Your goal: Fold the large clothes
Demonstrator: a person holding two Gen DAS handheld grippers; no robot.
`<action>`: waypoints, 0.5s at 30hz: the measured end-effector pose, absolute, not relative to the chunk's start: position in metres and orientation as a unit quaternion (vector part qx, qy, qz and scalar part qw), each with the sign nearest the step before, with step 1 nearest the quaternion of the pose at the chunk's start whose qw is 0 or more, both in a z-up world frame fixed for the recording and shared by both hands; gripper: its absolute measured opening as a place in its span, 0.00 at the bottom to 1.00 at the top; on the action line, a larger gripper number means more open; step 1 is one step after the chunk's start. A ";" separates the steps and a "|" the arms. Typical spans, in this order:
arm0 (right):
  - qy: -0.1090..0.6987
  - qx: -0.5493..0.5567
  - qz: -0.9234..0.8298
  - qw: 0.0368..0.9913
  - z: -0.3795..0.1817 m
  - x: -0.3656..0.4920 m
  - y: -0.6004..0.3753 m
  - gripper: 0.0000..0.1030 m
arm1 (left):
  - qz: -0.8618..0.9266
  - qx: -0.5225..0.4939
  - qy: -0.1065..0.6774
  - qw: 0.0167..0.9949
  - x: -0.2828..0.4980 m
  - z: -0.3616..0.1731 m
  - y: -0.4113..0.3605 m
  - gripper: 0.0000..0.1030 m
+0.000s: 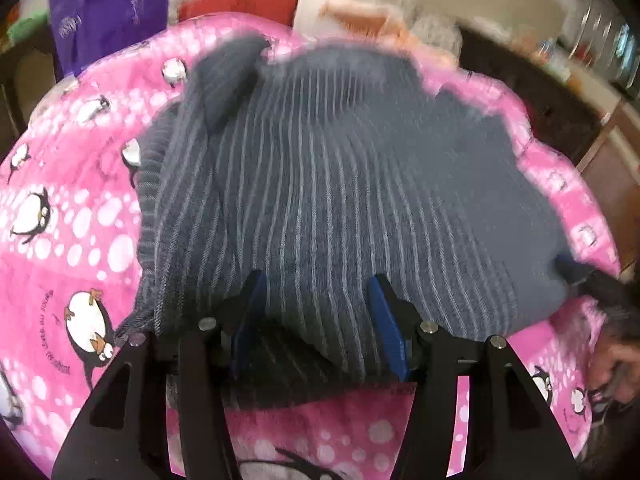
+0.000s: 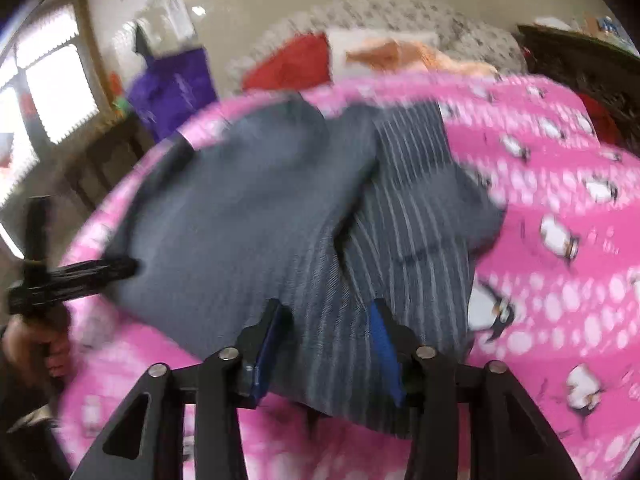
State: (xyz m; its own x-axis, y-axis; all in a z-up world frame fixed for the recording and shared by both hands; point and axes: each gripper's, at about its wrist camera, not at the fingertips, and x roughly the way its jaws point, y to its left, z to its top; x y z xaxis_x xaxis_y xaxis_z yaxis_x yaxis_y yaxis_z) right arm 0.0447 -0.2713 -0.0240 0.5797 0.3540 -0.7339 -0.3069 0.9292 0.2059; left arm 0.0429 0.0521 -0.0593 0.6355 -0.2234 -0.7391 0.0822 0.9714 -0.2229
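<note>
We have the grey striped sweater (image 1: pixel 340 184) lying across the pink penguin blanket (image 1: pixel 68 216), filling the middle of the left wrist view from the upper centre down to the lower centre. It already looks partly folded: a sleeve (image 1: pixel 224 80) lies turned in over the body at the upper left of that frame, and in the right wrist view a plain grey panel (image 2: pixel 240 216) lies beside the striped part (image 2: pixel 416 216) with a crease running between them, so we judge at least one fold is made. The near hem sits at the bottom of both frames. Our left gripper (image 1: pixel 316 320) stands with its blue pads partly apart, the striped cloth between them but not visibly pinched; our right gripper (image 2: pixel 326 344) likewise stands half spread over the hem, pads clear of the fabric as far as the blur lets us tell. What we think is left is at least one more fold to bring the sweater into a compact stack, then smoothing the rumpled edge at the left of the left wrist view. Other garments (image 2: pixel 288 64) wait in the background at the upper centre.
</note>
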 end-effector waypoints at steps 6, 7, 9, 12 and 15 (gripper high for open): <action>0.403 0.034 0.183 0.896 -0.034 0.039 -0.272 0.47 | -0.100 -0.130 0.390 0.906 0.012 -0.059 0.066 0.52; 0.403 0.036 0.185 0.896 -0.034 0.039 -0.273 0.47 | -0.105 -0.140 0.389 0.904 0.011 -0.063 0.070 0.52; 0.402 0.037 0.185 0.896 -0.034 0.039 -0.273 0.47 | -0.112 -0.158 0.381 0.904 0.008 -0.063 0.073 0.52; 0.402 0.033 0.182 0.897 -0.034 0.039 -0.273 0.47 | -0.114 -0.167 0.388 0.899 0.010 -0.062 0.074 0.52; 0.402 0.028 0.177 0.898 -0.032 0.037 -0.270 0.48 | -0.118 -0.172 0.389 0.897 0.010 -0.063 0.074 0.53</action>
